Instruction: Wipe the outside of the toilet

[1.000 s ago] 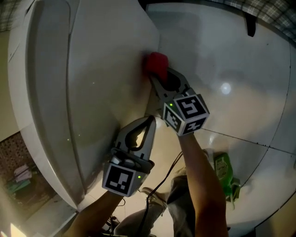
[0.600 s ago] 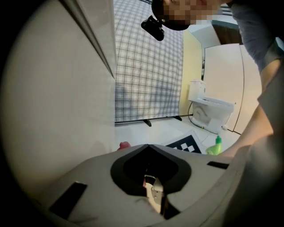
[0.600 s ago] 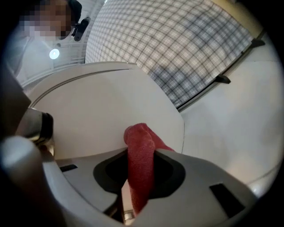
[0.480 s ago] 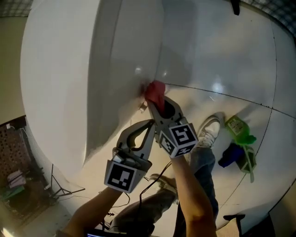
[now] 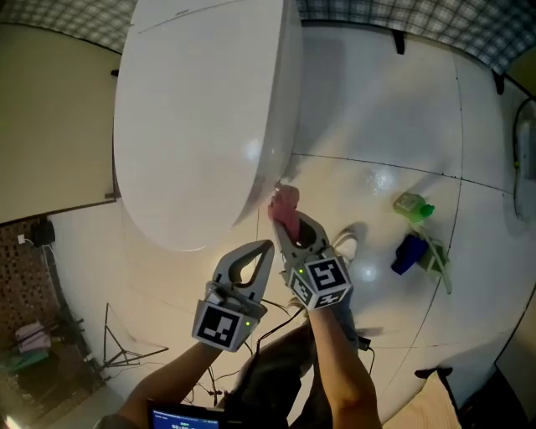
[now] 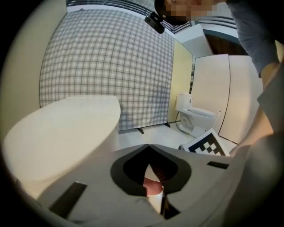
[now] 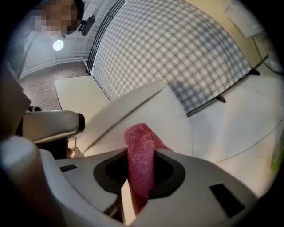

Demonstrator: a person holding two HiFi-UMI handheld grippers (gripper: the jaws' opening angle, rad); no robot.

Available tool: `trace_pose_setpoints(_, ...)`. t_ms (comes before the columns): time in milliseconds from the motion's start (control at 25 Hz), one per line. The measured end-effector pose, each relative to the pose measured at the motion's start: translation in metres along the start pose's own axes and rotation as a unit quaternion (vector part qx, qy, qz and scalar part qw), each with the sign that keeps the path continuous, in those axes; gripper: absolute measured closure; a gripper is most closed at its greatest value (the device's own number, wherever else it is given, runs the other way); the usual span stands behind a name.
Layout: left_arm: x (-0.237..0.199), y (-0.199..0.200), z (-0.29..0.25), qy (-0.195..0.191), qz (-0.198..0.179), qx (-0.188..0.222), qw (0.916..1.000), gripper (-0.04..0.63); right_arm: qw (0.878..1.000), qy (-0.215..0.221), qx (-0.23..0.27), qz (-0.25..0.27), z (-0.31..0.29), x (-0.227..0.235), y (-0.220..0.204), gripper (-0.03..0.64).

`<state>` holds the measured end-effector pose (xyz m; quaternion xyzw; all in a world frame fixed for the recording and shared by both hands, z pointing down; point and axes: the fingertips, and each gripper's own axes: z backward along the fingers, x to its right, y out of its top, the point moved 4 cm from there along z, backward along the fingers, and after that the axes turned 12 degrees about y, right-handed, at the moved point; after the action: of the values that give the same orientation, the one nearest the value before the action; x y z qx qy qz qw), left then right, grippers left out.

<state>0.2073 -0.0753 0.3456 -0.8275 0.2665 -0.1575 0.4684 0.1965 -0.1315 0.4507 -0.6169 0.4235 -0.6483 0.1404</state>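
Toilet (image 5: 201, 126) — smooth white curve; R gripper (image 5: 283, 224) pinches fuzzy pink cloth (image 5: 286, 199).

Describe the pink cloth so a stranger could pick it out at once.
Find the big white toilet; the right gripper points at its side. Pinched in its jaws is the cloth, the only pink, fuzzy thing amid all the white and grey.

- Toilet (image 5: 201, 126): large white body filling the upper left; bars any passage left of the right gripper (image 5: 284, 218).
- Left gripper (image 5: 267, 246): just beside the right one, crowding its left flank.
- Floor (image 5: 377, 117): open tile right of the toilet, up to the checked screen (image 5: 402, 21).
- Green bottle (image 5: 413, 206), blue object (image 5: 409, 254): on the floor to the right, well apart from both grippers.
- Wire stand (image 5: 126, 348): on the floor at lower left.
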Motion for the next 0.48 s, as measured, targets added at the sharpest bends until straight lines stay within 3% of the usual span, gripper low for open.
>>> trace_pose_setpoints(240, 0.002, 0.108, 0.013, -0.040, -0.025, 0.038, 0.9982, 0.586, 0.997, -0.016, 0.050, 0.059, 0.029, -0.064, 0.112, 0.531)
trace_pose_setpoints(480, -0.016, 0.180, 0.012, -0.050, -0.035, 0.085, 0.9946, 0.586, 0.987, -0.054, 0.113, 0.102, 0.041, -0.079, 0.183, 0.531)
